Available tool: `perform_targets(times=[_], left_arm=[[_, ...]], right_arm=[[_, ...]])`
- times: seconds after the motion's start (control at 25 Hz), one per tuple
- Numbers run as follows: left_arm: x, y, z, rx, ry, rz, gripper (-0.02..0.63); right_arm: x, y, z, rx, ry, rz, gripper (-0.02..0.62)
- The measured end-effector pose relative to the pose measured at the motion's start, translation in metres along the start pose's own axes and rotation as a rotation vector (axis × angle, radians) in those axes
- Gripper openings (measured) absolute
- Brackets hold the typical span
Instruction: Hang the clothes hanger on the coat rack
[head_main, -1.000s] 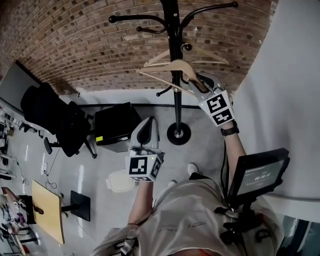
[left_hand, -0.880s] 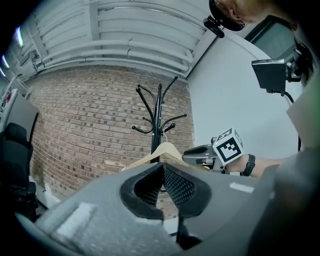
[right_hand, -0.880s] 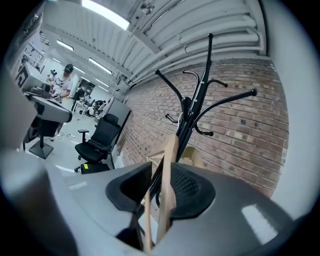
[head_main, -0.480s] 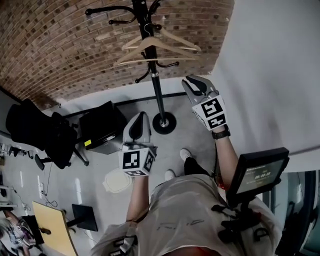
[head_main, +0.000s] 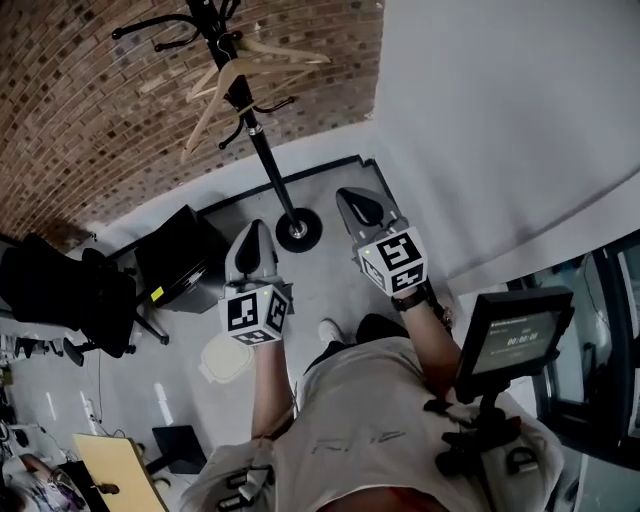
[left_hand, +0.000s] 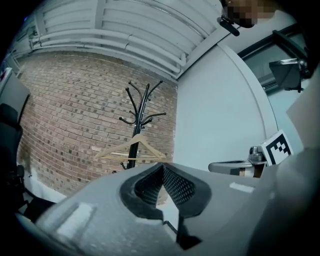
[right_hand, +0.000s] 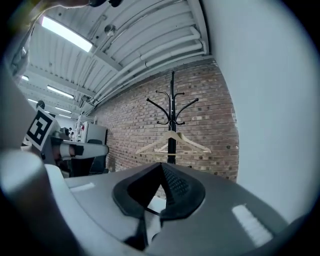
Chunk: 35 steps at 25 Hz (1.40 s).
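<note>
The black coat rack (head_main: 255, 140) stands by the brick wall, with wooden hangers (head_main: 235, 72) on its lower hooks. The gripper views show the same rack (left_hand: 134, 135) (right_hand: 172, 120) and its hangers (left_hand: 132, 150) (right_hand: 172, 142) some way off. My left gripper (head_main: 252, 230) is shut and holds nothing, level and short of the rack's base. My right gripper (head_main: 350, 196), whose jaws have just been closing, is shut with nothing between them, to the right of the rack. Each gripper's own view shows its jaws (left_hand: 162, 167) (right_hand: 161, 167) meeting at the tip.
A black cabinet (head_main: 180, 260) and a black office chair (head_main: 70, 295) stand left of the rack. A white wall (head_main: 500, 120) rises at the right. A small monitor on a stand (head_main: 510, 335) is by my right side. A white round object (head_main: 225, 360) lies on the floor.
My right gripper has left the hanger on the rack and drawn back towards me. The left gripper has drawn back too. The rack now sits farther off at the upper left.
</note>
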<state>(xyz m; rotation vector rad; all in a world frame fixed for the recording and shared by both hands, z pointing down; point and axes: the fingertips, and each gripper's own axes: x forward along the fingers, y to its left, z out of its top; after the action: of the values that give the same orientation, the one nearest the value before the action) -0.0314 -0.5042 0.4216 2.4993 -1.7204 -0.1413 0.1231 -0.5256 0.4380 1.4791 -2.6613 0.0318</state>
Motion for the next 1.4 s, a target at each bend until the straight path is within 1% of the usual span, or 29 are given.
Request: perform_targets(times=[0.2,0.28,0.36,0.4,0.44,0.52,0.6,0.68,0.76,0.88,1.0,1.2,1.4], left_arm=[[-0.019,-0.062,-0.006,0.016,0.006,0.006,0.002],[-0.042,-0.093,-0.017,0.01,0.037,0.02,0.002],[-0.079,-0.13,-0.036,0.009,0.083,0.029,0.002],[-0.095,-0.149,-0.047,0.008,0.097,0.032,0.002],[-0.106,-0.166,-0.06,0.006,0.108,0.033,0.002],[-0.123,-0.194,-0.08,0.003,0.132,0.028,0.002],[-0.144,-0.211,-0.084,0.008,0.15,0.025,0.002],[-0.162,-0.22,-0.072,0.029,0.14,0.022,0.002],[-0.174,-0.227,-0.057,0.05,0.111,0.017,0.002],[-0.187,-0.234,-0.043,0.073,0.1,0.0,0.002],[-0.2,-0.236,-0.026,0.095,0.092,-0.037,0.002],[-0.22,-0.23,-0.006,0.103,0.054,-0.048,0.002],[-0.229,-0.216,0.002,0.107,0.03,-0.056,0.002]], right_arm=[[-0.063,0.005,0.005,0.033,-0.039,0.032,0.003],[-0.103,0.012,-0.002,0.09,-0.039,0.032,0.003],[-0.154,0.024,-0.018,0.171,-0.027,0.026,0.003],[-0.175,0.028,-0.028,0.19,-0.017,0.035,0.003],[-0.19,0.031,-0.041,0.193,0.003,0.054,0.003],[-0.21,0.039,-0.071,0.187,0.083,0.098,0.003],[-0.229,0.052,-0.088,0.192,0.154,0.118,0.003],[-0.249,0.064,-0.083,0.189,0.152,0.126,0.003],[-0.265,0.07,-0.068,0.162,0.109,0.125,0.003],[-0.278,0.072,-0.045,0.129,0.047,0.09,0.003],[-0.281,0.078,-0.025,0.136,0.007,0.048,0.003],[-0.285,0.107,0.0,0.095,-0.04,0.05,0.003],[-0.281,0.129,0.007,0.067,-0.048,0.04,0.003]])
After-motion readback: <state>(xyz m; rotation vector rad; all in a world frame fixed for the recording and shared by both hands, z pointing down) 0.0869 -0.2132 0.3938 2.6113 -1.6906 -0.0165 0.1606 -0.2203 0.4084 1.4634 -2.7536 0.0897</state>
